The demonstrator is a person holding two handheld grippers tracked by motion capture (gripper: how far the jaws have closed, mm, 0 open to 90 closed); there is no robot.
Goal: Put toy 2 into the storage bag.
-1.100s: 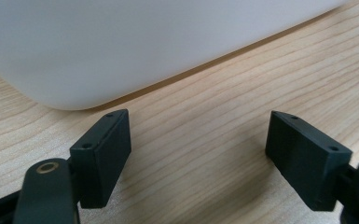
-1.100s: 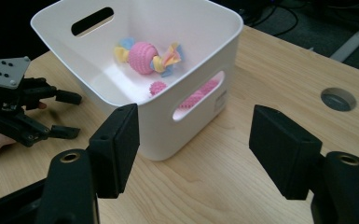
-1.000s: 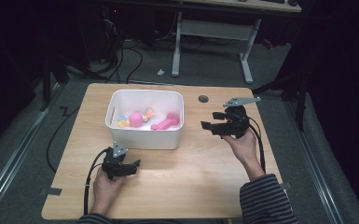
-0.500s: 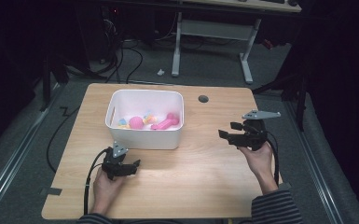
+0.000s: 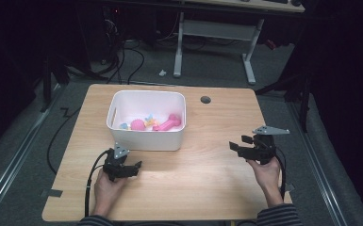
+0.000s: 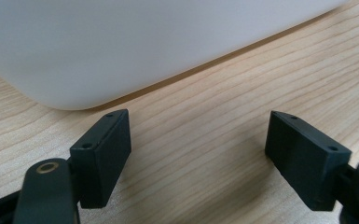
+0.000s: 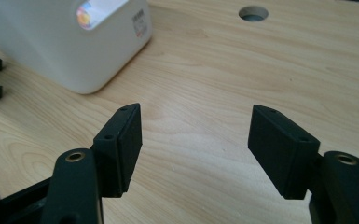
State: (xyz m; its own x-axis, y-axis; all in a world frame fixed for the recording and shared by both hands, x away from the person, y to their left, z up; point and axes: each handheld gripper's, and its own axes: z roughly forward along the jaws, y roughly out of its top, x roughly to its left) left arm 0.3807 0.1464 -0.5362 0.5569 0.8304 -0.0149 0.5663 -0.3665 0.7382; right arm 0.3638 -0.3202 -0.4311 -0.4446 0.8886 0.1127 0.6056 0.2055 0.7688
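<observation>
Nearest us, our left gripper and right gripper both rest spread and empty on the table. The white bin lies just ahead of the left, the nearer one. The high view shows its toys; the right gripper view shows its label.

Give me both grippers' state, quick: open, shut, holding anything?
Left gripper: open, holding nothing.
Right gripper: open, holding nothing.
</observation>
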